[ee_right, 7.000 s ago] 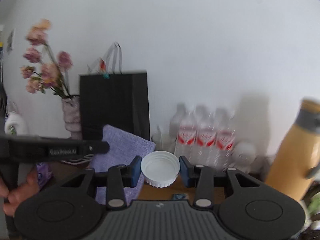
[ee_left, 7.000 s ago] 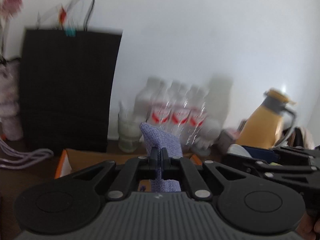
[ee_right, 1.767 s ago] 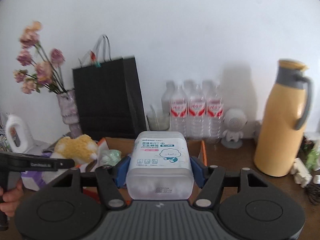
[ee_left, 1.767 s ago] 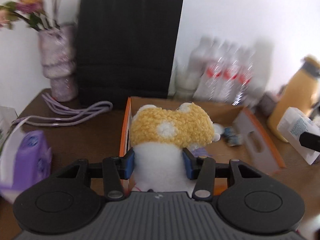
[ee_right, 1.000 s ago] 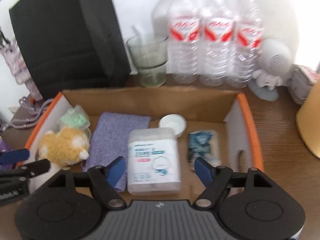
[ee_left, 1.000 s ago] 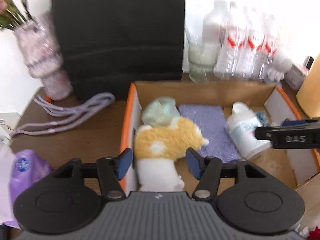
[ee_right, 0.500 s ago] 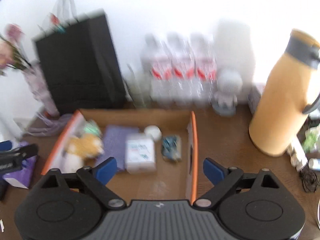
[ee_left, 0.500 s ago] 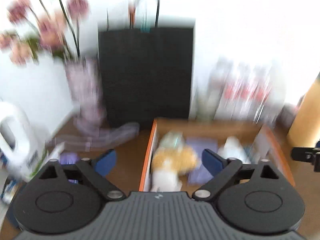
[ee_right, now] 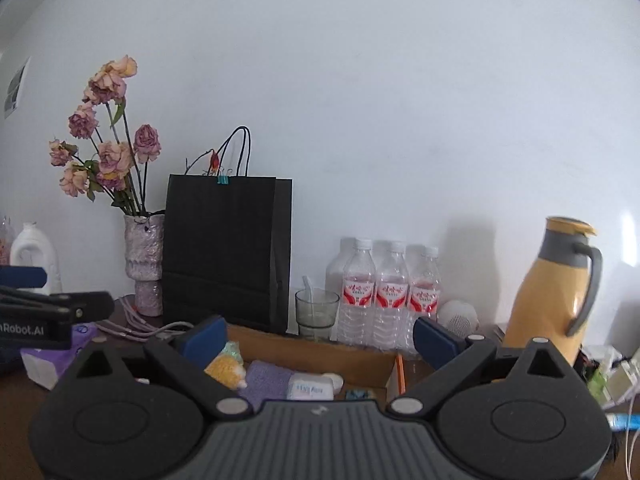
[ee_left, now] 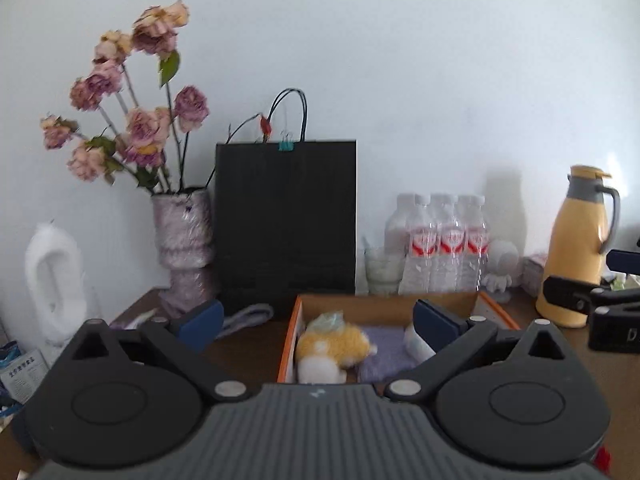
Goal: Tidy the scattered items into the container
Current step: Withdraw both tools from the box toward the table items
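The cardboard box [ee_left: 384, 302] with orange edges sits on the table and also shows in the right wrist view [ee_right: 312, 350]. In it lie a yellow-and-white plush toy [ee_left: 334, 346], a purple cloth [ee_left: 386, 350], a greenish wrapped item [ee_left: 328, 320] and a white tub [ee_right: 310, 389]. My left gripper [ee_left: 316, 322] is open and empty, held back above the box's near left corner. My right gripper [ee_right: 318, 338] is open and empty, raised in front of the box. The plush [ee_right: 224, 370] and the cloth [ee_right: 266, 384] also show in the right wrist view.
A black paper bag [ee_left: 286, 224] stands behind the box, a vase of dried roses [ee_left: 184, 236] to its left. Water bottles [ee_left: 444, 244], a glass [ee_left: 382, 270] and a yellow thermos [ee_left: 578, 248] line the wall. A purple packet [ee_right: 44, 360] and cords [ee_right: 136, 330] lie at the left.
Both grippers let go of the plush and the white tub in the box, opened wide, and pulled back and up away from it.
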Demonstrator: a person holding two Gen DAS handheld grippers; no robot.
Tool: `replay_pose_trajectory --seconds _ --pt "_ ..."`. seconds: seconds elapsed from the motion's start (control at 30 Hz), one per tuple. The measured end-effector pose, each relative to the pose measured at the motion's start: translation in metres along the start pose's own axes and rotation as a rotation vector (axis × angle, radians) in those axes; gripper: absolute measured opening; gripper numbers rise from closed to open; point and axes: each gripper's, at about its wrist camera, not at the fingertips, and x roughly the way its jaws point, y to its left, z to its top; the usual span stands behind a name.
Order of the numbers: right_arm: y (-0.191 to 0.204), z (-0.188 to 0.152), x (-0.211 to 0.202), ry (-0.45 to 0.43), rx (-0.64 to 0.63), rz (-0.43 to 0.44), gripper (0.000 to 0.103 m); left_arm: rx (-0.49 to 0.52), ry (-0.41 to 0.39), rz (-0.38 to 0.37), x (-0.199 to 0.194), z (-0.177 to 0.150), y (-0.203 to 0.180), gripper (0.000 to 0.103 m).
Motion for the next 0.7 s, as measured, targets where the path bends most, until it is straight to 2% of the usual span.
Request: replay_pose_trajectory --seconds 0.07,0.17,0.27,0.33,0.4,0.5,0.63,0.7 --pt "0.003 -0.021 -0.029 0.030 0.021 0.017 0.100 -0.018 -0.002 -0.025 -0.028 -0.030 0.006 0.103" --pt "0.003 -0.070 -0.069 0.097 0.043 0.063 0.101 -0.018 0.015 -0.074 -0.058 -0.081 0.013 0.103" --pt "0.007 -0.114 -0.080 0.208 0.055 0.112 0.097 0.007 0.110 -0.104 -0.052 -0.111 0.014 0.103" --pt "0.006 -0.130 -0.069 0.283 0.068 0.138 0.084 0.022 0.142 -0.117 -0.036 -0.113 0.011 0.096" --pt "0.002 -0.134 -0.053 0.315 0.088 0.128 0.077 0.029 0.157 -0.133 -0.018 -0.109 0.007 0.083" --pt "-0.008 -0.130 -0.027 0.335 0.154 0.110 0.071 0.062 0.165 -0.205 0.004 -0.100 -0.007 0.079" --pt "-0.025 -0.128 0.005 0.366 0.235 0.113 0.066 0.106 0.167 -0.262 0.024 -0.097 -0.030 0.079" --pt "-0.029 -0.132 0.021 0.392 0.263 0.123 0.058 0.103 0.181 -0.289 0.031 -0.101 -0.040 0.079"
